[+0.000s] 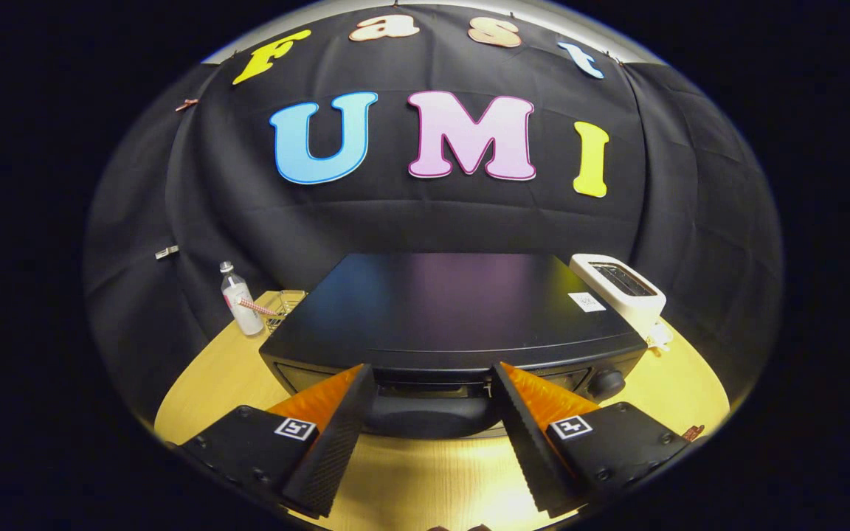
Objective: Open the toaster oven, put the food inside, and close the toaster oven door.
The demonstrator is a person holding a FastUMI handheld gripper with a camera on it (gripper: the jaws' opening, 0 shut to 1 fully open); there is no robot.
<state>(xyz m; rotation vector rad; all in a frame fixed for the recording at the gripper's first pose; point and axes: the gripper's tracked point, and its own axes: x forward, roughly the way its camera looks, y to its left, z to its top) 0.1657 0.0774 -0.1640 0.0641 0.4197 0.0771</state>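
Directly ahead of the claw sits the black toaster oven, square on the pale wooden tabletop, its flat dark top facing up toward the camera. The claw's fingers are spread wide apart and hold nothing; their tips reach the oven's upper front edge, one to either side of the rounded dark door handle, which lies in the gap between them. Whether the tips actually touch the oven front cannot be told. The door looks closed, its top edge flush under the lid line. A round knob sits at the oven's front right corner, just beyond the right finger. On the oven's top, near its right rear corner, is a small white sticker. Just beside the oven to the right stands a white slot toaster, close against its rear corner. To the left, near the back of the tabletop, a small clear bottle stands upright, with a small wire rack between it and the oven.
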